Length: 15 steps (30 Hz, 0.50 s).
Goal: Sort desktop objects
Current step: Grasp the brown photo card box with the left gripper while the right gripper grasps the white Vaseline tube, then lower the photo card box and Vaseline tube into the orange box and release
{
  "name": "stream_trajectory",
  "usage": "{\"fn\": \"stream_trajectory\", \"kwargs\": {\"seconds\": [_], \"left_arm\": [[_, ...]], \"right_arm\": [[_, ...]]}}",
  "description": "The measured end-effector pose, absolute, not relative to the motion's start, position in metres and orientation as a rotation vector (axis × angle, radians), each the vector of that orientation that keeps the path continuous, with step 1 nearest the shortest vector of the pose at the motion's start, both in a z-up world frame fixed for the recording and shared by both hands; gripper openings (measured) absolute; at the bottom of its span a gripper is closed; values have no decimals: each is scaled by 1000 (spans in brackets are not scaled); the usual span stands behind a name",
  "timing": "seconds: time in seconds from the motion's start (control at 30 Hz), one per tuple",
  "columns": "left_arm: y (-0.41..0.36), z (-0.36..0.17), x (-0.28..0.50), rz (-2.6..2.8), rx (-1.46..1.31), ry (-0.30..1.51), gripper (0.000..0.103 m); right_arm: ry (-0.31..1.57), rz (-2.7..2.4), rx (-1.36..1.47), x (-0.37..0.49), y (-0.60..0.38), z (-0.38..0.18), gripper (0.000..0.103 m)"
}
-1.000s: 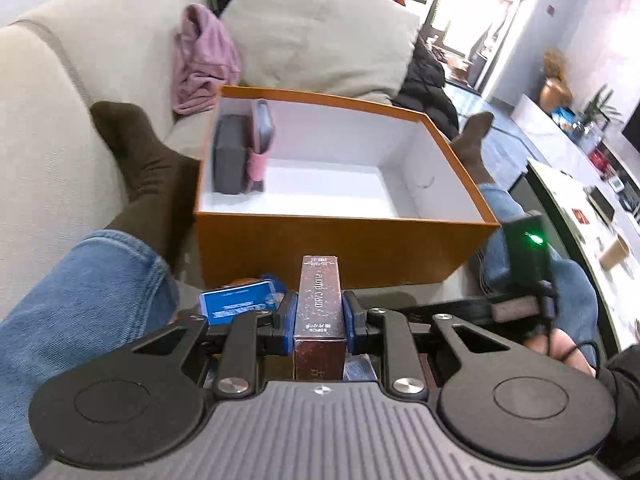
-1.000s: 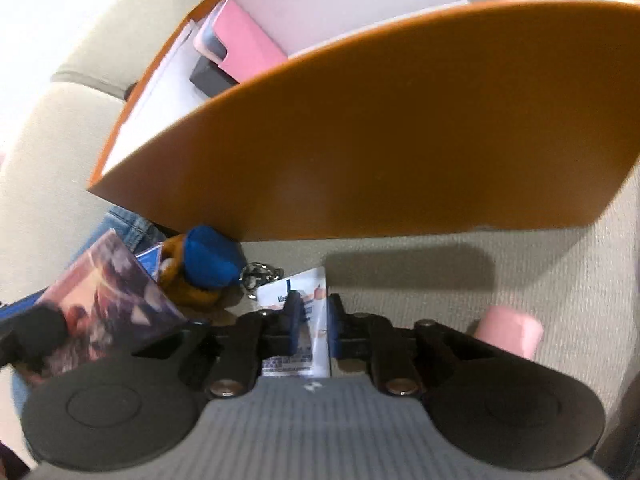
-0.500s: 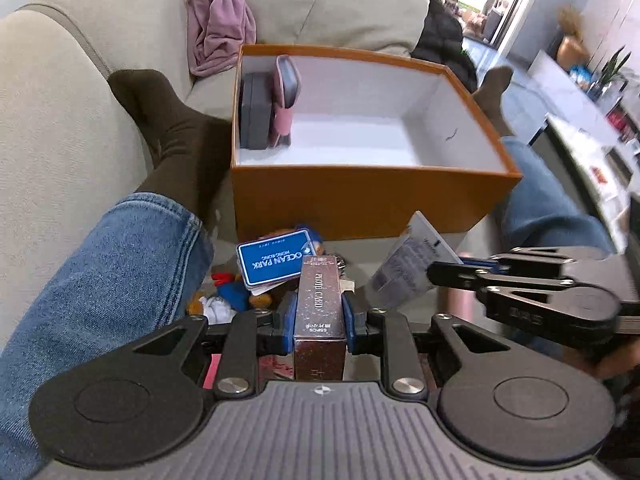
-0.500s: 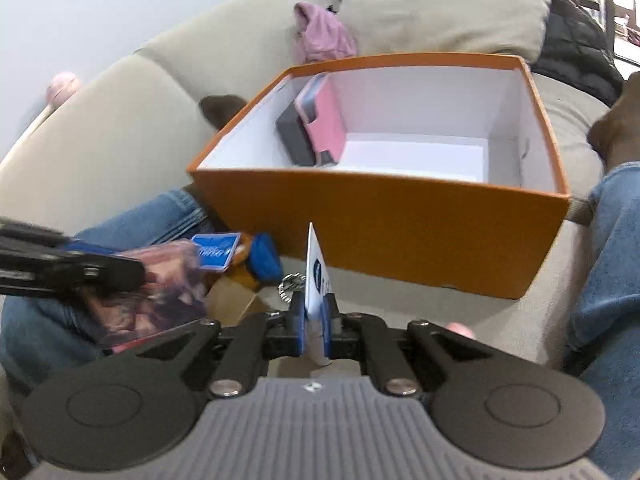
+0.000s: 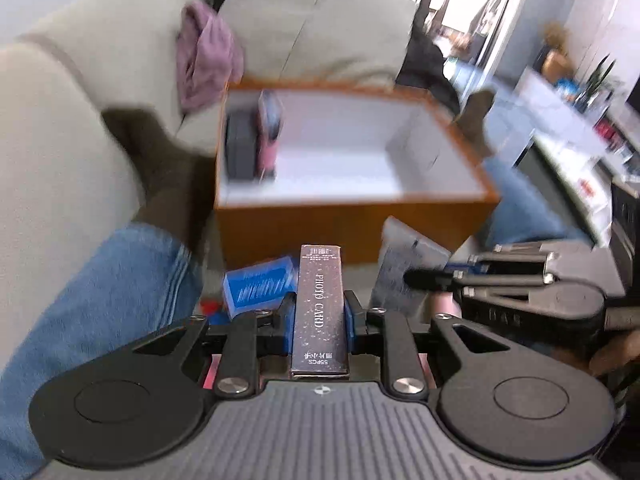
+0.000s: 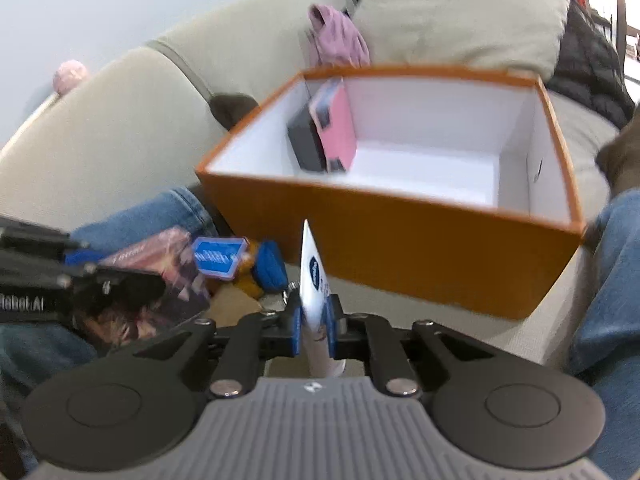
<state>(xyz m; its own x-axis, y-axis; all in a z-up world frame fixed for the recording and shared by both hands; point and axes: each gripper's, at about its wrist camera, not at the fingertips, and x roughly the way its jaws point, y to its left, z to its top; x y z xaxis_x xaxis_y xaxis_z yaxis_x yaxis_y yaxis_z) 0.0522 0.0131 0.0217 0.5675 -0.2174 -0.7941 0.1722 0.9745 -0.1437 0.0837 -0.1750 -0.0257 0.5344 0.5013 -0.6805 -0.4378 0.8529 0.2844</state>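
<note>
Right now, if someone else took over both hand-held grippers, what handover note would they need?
Left hand-held gripper: shut on the photo card box, held short of the orange box.
Right hand-held gripper: shut on a thin white packet, held edge-up in front of the orange box.
Done: a dark case and a pink item already stand inside, against its left wall.
Left: put both held items into the box, then clear the pile before it: the blue card, a blue and brown toy, and other bits too blurred to name.
</note>
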Motion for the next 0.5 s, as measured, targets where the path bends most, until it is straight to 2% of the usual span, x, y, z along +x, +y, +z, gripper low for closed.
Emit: {"fn": "stream_trajectory", "kwargs": {"seconds": [0.3, 0.4, 0.5], "left_arm": [[-15, 74, 110, -296, 20, 796, 26], [-22, 68, 143, -321, 20, 834, 26], [-25, 45, 181, -289, 19, 914, 26]], "right_arm": [[582, 603, 141, 98, -209, 71, 12], [546, 538, 142, 124, -212, 77, 12], [600, 485, 168, 165, -207, 57, 12]]}}
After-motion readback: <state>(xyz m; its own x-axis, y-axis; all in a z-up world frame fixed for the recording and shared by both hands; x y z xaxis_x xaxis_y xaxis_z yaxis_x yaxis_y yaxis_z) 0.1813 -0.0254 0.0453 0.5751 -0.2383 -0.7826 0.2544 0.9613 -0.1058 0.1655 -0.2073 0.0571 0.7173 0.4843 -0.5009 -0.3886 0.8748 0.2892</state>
